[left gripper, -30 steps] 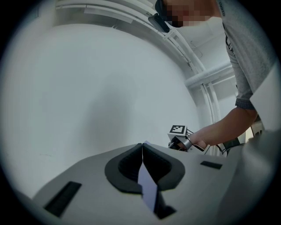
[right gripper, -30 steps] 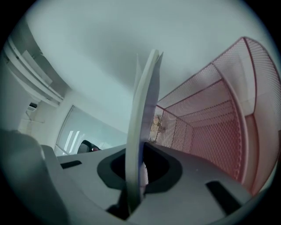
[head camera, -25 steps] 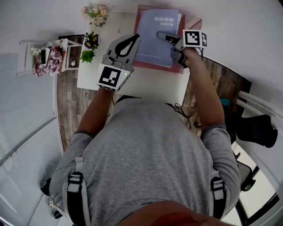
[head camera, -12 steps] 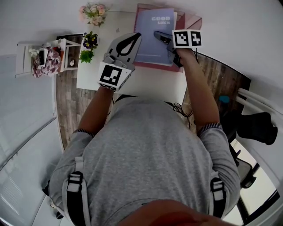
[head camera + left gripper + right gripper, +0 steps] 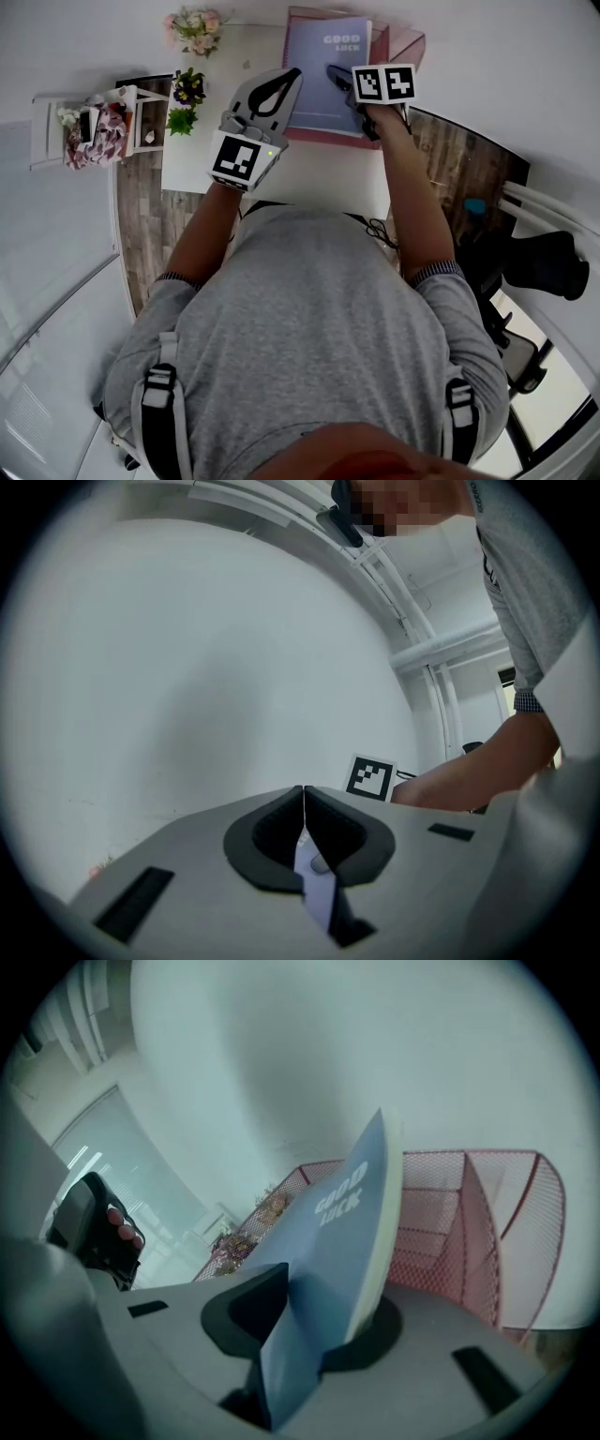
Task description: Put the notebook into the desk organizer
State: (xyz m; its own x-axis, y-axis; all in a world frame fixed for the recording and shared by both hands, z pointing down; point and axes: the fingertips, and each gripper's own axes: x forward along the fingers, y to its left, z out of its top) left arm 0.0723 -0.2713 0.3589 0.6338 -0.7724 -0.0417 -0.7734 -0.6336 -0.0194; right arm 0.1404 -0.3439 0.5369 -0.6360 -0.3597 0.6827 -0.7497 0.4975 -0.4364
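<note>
At the table's (image 5: pixel 309 173) left edge a potted plant (image 5: pixel 187 98) is standing. The left tongs (image 5: pixel 292 73) are hovering just beside it over the white top. In the left gripper view these tongs (image 5: pixel 303 803) are shut tip to tip and holding nothing. That view is otherwise showing only a white wall and the marker cube (image 5: pixel 371 778) of the other hand's tool.

The notebook (image 5: pixel 328 70) is sitting inside the pink mesh desk organizer (image 5: pixel 405 45) at the table's far edge. The right tongs (image 5: pixel 336 73) are reaching onto it. Only the right gripper view shows these tongs (image 5: pixel 323 1321) opening, with the notebook (image 5: pixel 347 1232) standing tilted between the jaws. It also shows the desk organizer's (image 5: pixel 506 1222) mesh dividers behind; which compartment is unclear.
</note>
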